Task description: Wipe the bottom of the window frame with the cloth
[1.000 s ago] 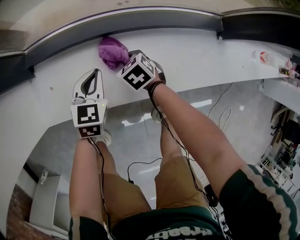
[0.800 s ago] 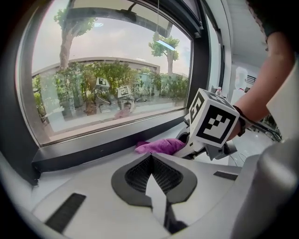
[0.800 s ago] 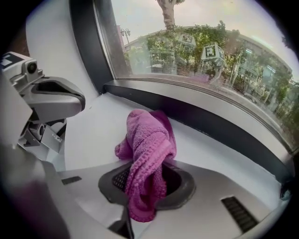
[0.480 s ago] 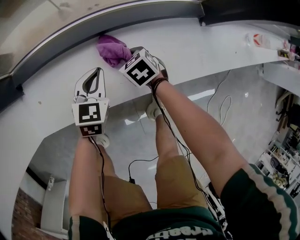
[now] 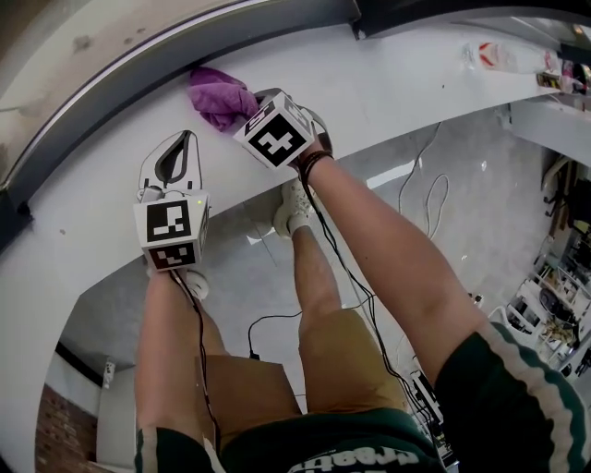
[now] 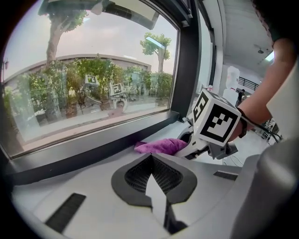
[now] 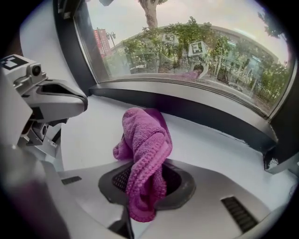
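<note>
Purple terry cloth [image 5: 220,97], bunched, lies on the white sill [image 5: 388,83] at its far edge. Its far end is against the dark bottom rail of the window frame [image 5: 277,28].

Right gripper [image 5: 254,109]: fingers are closed on the near end of the cloth. In the right gripper view a fold of the fabric is pinched between the dark ribbed pads and hangs out below them. The rest rises in a hump toward the rail. The gripper points from the sill's near edge toward the far edge.

Left gripper [image 5: 187,140]: finger tips meet and nothing is between them. White sill shows through the gap behind the tips. It sits over the sill to the left of the cloth, clear of it and nearer the sill's near edge. It points toward the rail.

Left gripper view: the cloth's left tip lies at the foot of the rail. The right gripper's marker cube [image 6: 216,122] is just beside it on the right.

Glass [image 7: 187,42] above the rail shows trees and reflections of both cubes.
</note>
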